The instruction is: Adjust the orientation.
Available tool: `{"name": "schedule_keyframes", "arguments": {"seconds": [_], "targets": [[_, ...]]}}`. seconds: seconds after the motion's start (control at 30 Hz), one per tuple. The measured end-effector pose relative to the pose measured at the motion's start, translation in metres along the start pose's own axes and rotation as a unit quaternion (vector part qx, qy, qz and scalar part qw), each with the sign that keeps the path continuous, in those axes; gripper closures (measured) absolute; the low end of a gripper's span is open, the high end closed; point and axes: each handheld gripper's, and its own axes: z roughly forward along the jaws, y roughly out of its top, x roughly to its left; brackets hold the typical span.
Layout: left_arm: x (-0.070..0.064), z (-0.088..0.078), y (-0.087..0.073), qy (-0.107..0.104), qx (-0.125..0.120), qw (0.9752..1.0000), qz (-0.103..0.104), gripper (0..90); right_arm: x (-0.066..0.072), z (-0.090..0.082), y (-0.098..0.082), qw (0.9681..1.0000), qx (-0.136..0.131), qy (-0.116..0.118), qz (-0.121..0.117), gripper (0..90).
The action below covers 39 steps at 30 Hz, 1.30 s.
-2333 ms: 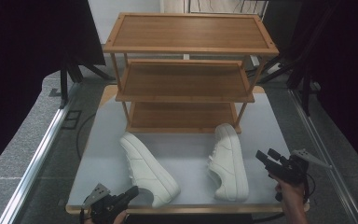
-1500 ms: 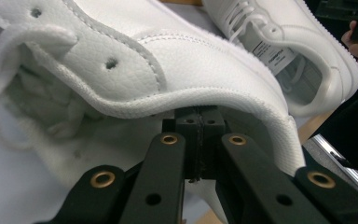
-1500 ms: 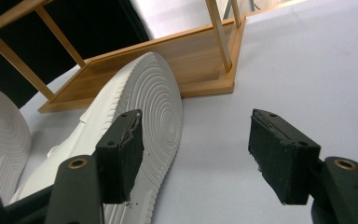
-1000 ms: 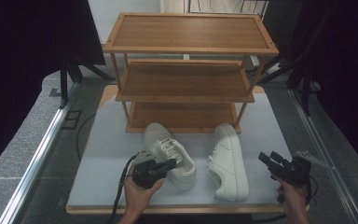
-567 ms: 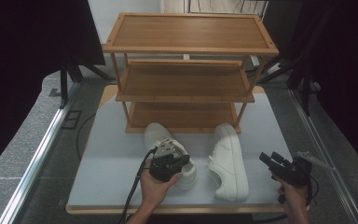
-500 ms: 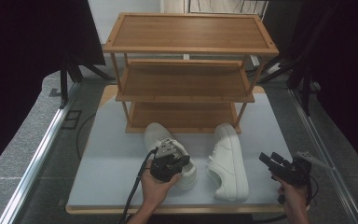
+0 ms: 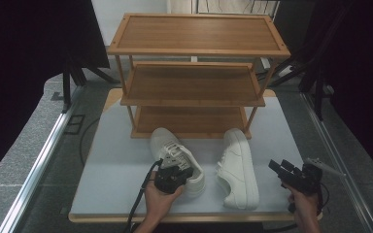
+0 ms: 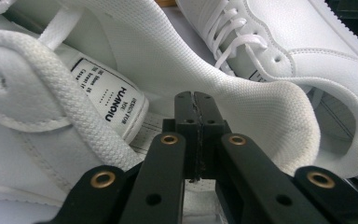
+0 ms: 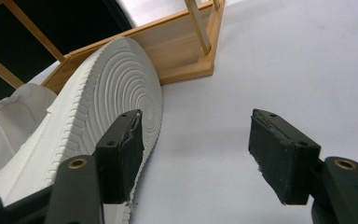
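- The left gripper (image 7: 174, 175) sits on the heel end of the left shoe (image 7: 177, 159), which stands upright on the grey table (image 7: 116, 165), toe toward the wooden shoe rack (image 7: 194, 87).
- In the left gripper view its jaws are pressed together, and the pads look to pinch the thin white heel collar (image 8: 261, 107) of this shoe; a tongue label (image 8: 107, 100) with printed text is beside them.
- Compared with the earliest picture, this shoe has changed: there it lay slanted toward the front left edge of the table, now it is straighter and nearer to the rack's lowest shelf.
- The left hand (image 7: 160, 199) was then at the bottom edge, away from the shoe; one second ago it was already at the heel, and since then it went a little lower and to the right.
- The right shoe (image 7: 238, 167) lies on its side, sole to the right, in the same place as before.
- The right gripper (image 7: 291, 174) holds its old place near the right front corner, jaws spread wide with nothing between them; in its own view the ribbed sole (image 9: 116, 88) is just beside its left jaw.
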Motion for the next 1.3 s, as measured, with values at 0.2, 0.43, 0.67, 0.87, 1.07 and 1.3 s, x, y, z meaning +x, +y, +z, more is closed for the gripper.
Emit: {"name": "schedule_keyframes", "arguments": {"seconds": [0.2,0.43,0.67,0.87,1.07,1.3], "targets": [[0.000,-0.001,0.001,0.003,0.010,0.9999,0.008,90.0,-0.001,-0.001,0.000,1.0000,-0.001,-0.001,0.002,35.1],[0.004,-0.008,0.001,0.003,0.016,0.9999,0.004,90.0,-0.006,-0.004,-0.001,0.9999,0.000,-0.008,0.014,35.0],[0.012,-0.019,-0.005,-0.011,0.018,0.9998,-0.005,90.0,-0.005,-0.003,-0.001,0.9998,0.001,-0.010,0.015,35.0],[0.017,-0.025,-0.007,-0.010,0.025,0.9996,-0.004,90.0,-0.004,-0.003,-0.001,0.9999,0.002,-0.010,0.012,35.0],[0.025,-0.042,-0.015,-0.003,0.029,0.9995,-0.006,90.0,-0.008,-0.006,-0.001,0.9997,0.000,-0.013,0.021,35.0],[0.053,-0.071,-0.023,0.018,0.041,0.9989,-0.014,90.0,-0.006,-0.005,-0.001,0.9997,0.000,-0.014,0.018,35.0]]}}
